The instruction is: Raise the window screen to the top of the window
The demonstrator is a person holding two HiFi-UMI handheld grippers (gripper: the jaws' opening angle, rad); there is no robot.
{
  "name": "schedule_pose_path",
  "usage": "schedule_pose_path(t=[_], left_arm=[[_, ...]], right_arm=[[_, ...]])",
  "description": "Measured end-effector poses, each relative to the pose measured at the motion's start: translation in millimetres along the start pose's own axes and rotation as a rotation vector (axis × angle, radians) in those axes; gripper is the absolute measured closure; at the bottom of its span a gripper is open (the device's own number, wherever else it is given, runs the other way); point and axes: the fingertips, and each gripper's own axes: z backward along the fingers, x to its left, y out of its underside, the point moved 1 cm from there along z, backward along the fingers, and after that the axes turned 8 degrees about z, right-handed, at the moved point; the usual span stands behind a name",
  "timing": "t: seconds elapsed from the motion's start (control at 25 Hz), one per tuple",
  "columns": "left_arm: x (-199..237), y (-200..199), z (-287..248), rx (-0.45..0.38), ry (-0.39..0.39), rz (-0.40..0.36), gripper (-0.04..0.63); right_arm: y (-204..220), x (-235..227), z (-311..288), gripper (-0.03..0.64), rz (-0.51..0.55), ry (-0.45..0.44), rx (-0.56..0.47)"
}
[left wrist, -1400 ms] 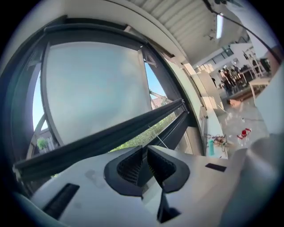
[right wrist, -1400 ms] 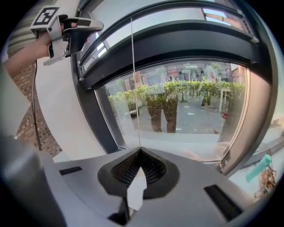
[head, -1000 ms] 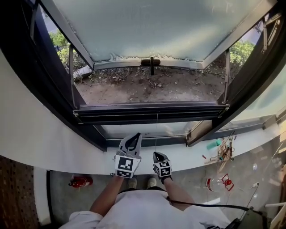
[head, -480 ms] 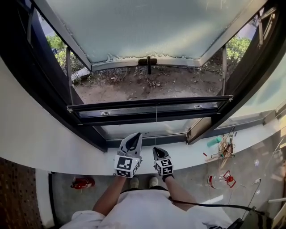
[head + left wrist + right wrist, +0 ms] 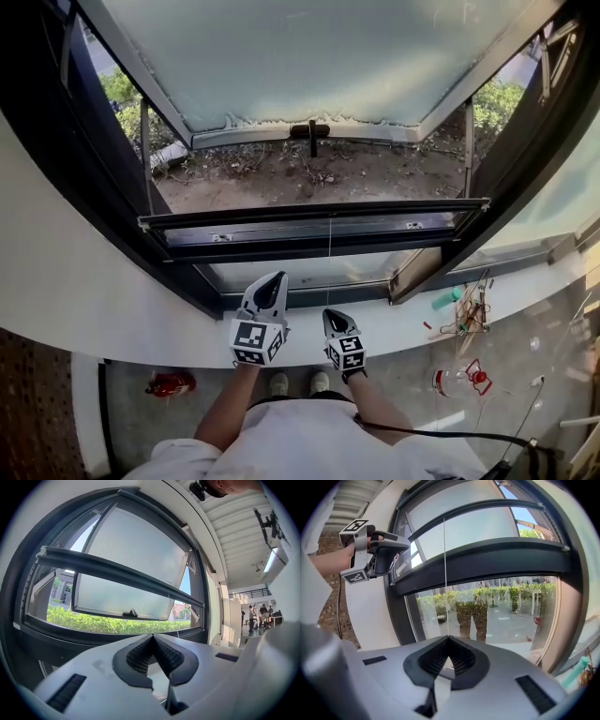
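Observation:
The window screen's dark bottom bar spans the opening partway up. A thin pull cord hangs taut from its middle, straight down into the tips of my right gripper, which is shut on it. My left gripper is shut with nothing between its jaws. It sits just left of the right one, below the bar. In the right gripper view the left gripper is held up beside the left window frame.
The frosted outer sash stands open outward, its handle at the lower edge. A white curved sill runs below the window. Clutter and a teal object lie on its right end. A red thing sits on the floor.
The screen's bar sits a little higher in the opening than a second ago, and the right gripper has risen with the cord. The left gripper has rolled slightly.

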Motion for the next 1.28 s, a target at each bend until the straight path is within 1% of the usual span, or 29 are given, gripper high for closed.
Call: schedule_pose_path(t=[0.2, 0.36, 0.52, 0.76, 1.04, 1.28], left_arm=[[1.8, 1.5, 0.0, 0.003, 0.003, 0.007, 0.595], [1.0, 1.0, -1.5, 0.001, 0.011, 0.009, 0.595], [-2.1, -1.8, -3.7, -0.006, 0.021, 0.008, 0.595], [-9.1, -3.5, -7.6, -0.007, 0.047, -0.012, 0.595], [-10.6, 2.7, -10.3, 0.011, 0.048, -0.013, 0.595], [-10.1, 2.5, -11.3, 0.012, 0.046, -0.014, 0.595]], right_arm=[[-15.8, -2.9, 1.0, 0.615, 0.008, 0.011, -0.038], [-41.6, -1.3, -0.3, 0.615, 0.011, 0.01, -0.102], [-62.5, -1.3, 0.6, 0.616, 0.027, 0.01, -0.139], [-69.1, -8.6, 6.5, 0.615, -0.01, 0.023, -0.176], [-76.5, -7.8, 6.8, 0.615, 0.0, 0.018, -0.195], [-93.5, -7.7, 8.1, 0.616, 0.002, 0.015, -0.24]])
